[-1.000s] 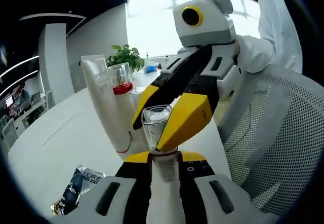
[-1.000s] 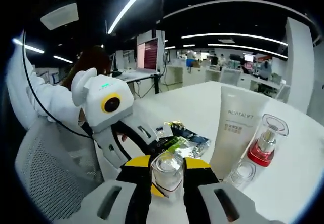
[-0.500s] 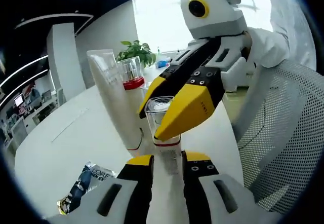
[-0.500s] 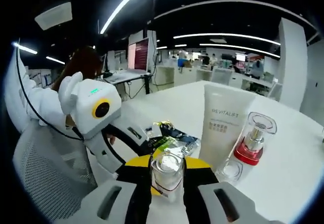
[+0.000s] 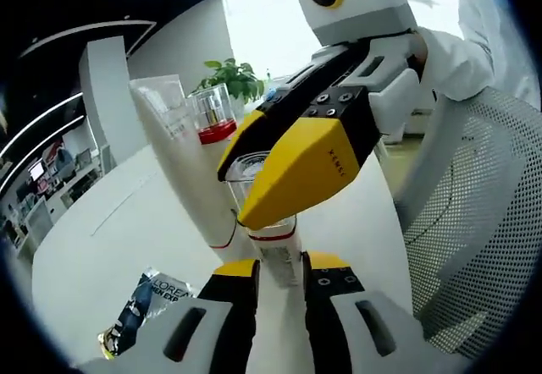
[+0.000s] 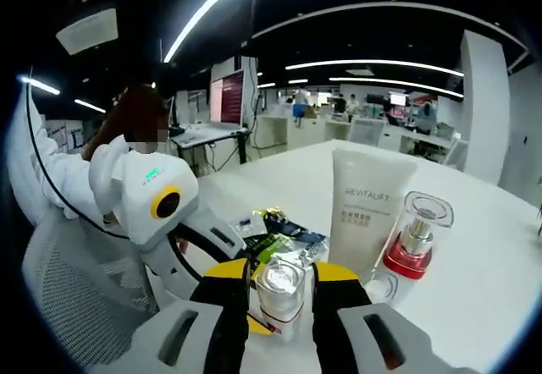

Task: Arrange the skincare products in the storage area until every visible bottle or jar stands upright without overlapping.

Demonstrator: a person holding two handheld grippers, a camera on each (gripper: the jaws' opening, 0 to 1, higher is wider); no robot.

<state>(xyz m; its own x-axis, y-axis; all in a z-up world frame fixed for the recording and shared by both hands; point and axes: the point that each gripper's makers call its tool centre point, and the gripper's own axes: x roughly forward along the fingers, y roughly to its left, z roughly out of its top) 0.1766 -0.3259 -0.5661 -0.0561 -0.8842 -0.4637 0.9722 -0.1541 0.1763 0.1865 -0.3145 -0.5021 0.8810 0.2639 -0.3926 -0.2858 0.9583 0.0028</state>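
In the right gripper view the right gripper (image 6: 280, 294) holds a small clear bottle (image 6: 281, 296) with a red ring low on it — its two jaws squeeze the bottle from both sides, low and near the camera. The bottle stands upright on the white table (image 6: 500, 264). Just to its right stands a tall white tube (image 6: 368, 213) marked REVITALIFT, and right of that a clear pump bottle with a red base (image 6: 415, 237). A small clear jar (image 6: 381, 287) sits at the foot of the tube. Behind the bottle lie some dark and green sachets (image 6: 284, 234).

The left gripper view looks from the other side. Here the left gripper (image 5: 278, 272) has its jaws apart, just near of the clear bottle (image 5: 269, 222), not touching it. The other gripper's yellow jaw covers most of the bottle. A dark sachet (image 5: 144, 306) lies near the left, and a green plant (image 5: 233, 78) stands far behind.

A second ago the left jaws were closed around the bottle's base; now they have let go and backed off a little.
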